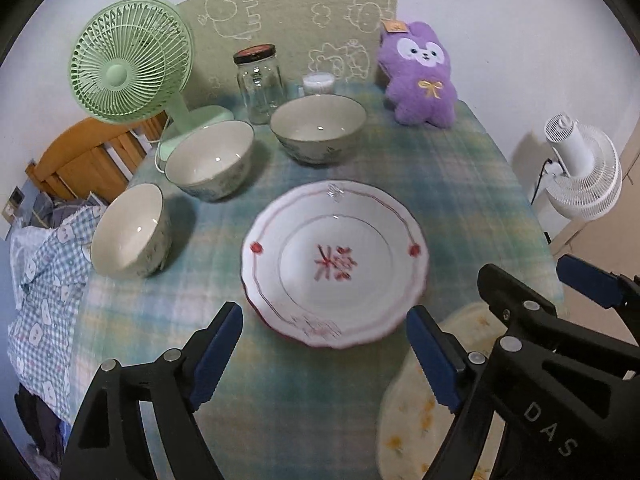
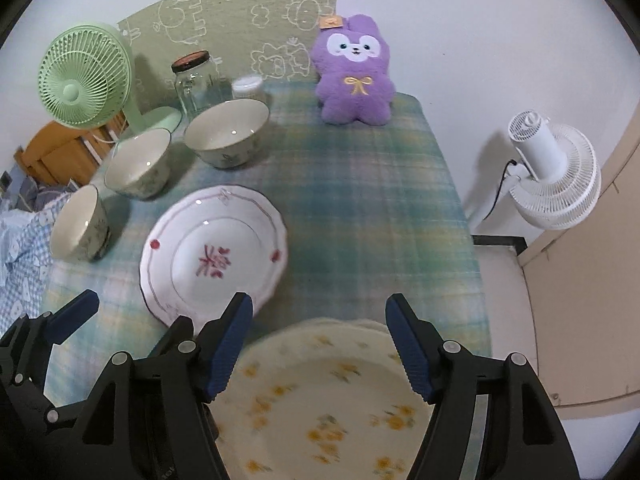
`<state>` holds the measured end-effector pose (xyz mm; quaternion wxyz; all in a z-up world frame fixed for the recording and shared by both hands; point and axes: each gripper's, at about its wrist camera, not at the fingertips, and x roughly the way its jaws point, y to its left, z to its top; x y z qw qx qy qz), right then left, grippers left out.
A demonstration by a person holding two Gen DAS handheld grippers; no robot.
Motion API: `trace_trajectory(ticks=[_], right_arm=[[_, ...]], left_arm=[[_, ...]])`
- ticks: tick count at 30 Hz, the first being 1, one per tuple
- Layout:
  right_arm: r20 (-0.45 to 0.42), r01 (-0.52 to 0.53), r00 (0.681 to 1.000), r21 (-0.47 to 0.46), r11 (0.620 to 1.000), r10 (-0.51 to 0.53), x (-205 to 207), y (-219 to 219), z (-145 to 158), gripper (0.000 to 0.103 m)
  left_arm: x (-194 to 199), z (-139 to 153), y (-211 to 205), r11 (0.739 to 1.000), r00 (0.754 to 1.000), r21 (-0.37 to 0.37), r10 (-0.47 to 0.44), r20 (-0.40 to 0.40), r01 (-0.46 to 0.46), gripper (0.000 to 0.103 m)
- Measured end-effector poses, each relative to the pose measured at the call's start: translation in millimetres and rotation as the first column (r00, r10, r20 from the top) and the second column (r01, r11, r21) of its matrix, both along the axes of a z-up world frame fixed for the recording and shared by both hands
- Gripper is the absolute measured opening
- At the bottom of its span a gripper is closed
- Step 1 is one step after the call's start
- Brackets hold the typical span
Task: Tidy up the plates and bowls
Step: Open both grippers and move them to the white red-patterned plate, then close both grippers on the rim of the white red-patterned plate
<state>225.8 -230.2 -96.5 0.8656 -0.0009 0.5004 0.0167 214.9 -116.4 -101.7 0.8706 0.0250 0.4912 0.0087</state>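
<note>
A white plate with red flower print [image 1: 335, 264] [image 2: 214, 254] lies mid-table, on top of another plate. A cream plate with yellow flowers [image 2: 320, 404] [image 1: 416, 412] lies at the near right edge. Three bowls stand to the left: a small one [image 1: 130, 232] [image 2: 80, 224], a middle one [image 1: 212, 160] [image 2: 140, 164] and a far one [image 1: 318, 128] [image 2: 228, 132]. My left gripper [image 1: 324, 356] is open, just short of the red plate. My right gripper [image 2: 320, 348] [image 1: 520, 300] is open above the cream plate.
A green fan [image 1: 128, 64], a glass jar [image 1: 260, 84], a small white container [image 1: 318, 83] and a purple plush toy [image 1: 420, 76] stand along the table's far edge. A white fan [image 2: 556, 172] stands off to the right. A wooden chair [image 1: 80, 156] and checked cloth [image 1: 44, 280] are left.
</note>
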Motion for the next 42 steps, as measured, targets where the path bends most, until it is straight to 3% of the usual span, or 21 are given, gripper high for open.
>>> trace_trajectory(ticks=[5,15,23,30,38,42], right_arm=[[-0.001,0.032,0.999,0.025,0.999,-0.032,21,22,-10,0.072],[0.013,0.074,0.997,-0.030,0.997,-0.074,56,57,-40,0.072],[-0.027,0.106,0.994,-0.060,0.993,-0.108,80,62,-67,0.072],[-0.068,0.125,0.989,-0.081,0.989,-0.131,87,61,-85,0.071],[-0.085,0.137,0.985,-0.136,0.981,-0.149,91,63,-92,0.052],[-0.082,0.135,0.985,-0.162,0.978,-0.149,93,65,-94,0.052]], left_arm=[[24,-7,26,1.000,1.000,0.000,-0.012,0.013,0.012,0.085],[65,-37,58,1.000,1.000,0.001,-0.030,0.005,0.030,0.084],[86,-60,62,0.999,0.999,0.006,-0.040,-0.019,0.040,0.077],[95,-77,63,0.999,0.997,-0.006,-0.048,-0.064,0.047,0.064],[95,-81,56,0.998,0.995,0.018,-0.061,-0.076,0.062,0.055],[95,-83,52,0.997,0.995,0.049,-0.061,-0.074,0.065,0.055]])
